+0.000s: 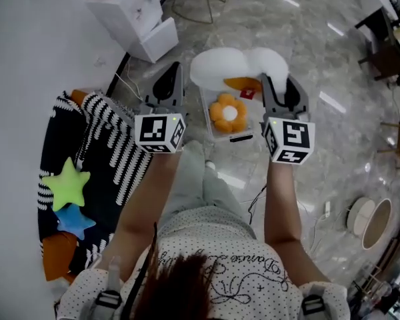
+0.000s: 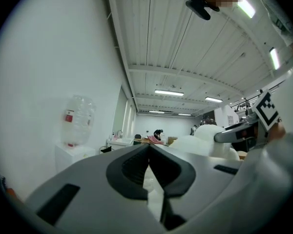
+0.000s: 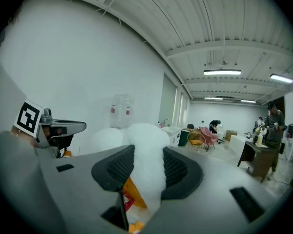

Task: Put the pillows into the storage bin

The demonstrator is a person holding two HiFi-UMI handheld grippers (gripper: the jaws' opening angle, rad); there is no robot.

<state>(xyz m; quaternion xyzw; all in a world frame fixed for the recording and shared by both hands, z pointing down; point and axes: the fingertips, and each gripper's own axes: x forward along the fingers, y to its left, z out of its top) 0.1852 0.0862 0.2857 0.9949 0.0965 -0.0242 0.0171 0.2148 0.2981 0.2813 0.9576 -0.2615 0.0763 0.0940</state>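
A white fluffy pillow point(image 1: 235, 64) with an orange patch hangs over a clear storage bin point(image 1: 209, 124) on the floor. My right gripper point(image 1: 275, 85) is shut on the pillow's right end, and in the right gripper view the white plush point(image 3: 147, 150) fills the gap between the pads point(image 3: 178, 172). An orange flower pillow point(image 1: 228, 112) lies inside the bin. My left gripper point(image 1: 168, 79) is just left of the white pillow, with its jaws shut point(image 2: 149, 167) and nothing seen between them. From the left gripper view the white pillow point(image 2: 205, 140) shows to the right.
A black-and-white striped mat point(image 1: 110, 149) at left carries a green star pillow point(image 1: 67, 184), a blue star pillow point(image 1: 75, 220) and an orange cushion point(image 1: 57, 255). A white water dispenser point(image 1: 130, 12) stands by the wall. Cables run across the marble floor near the bin.
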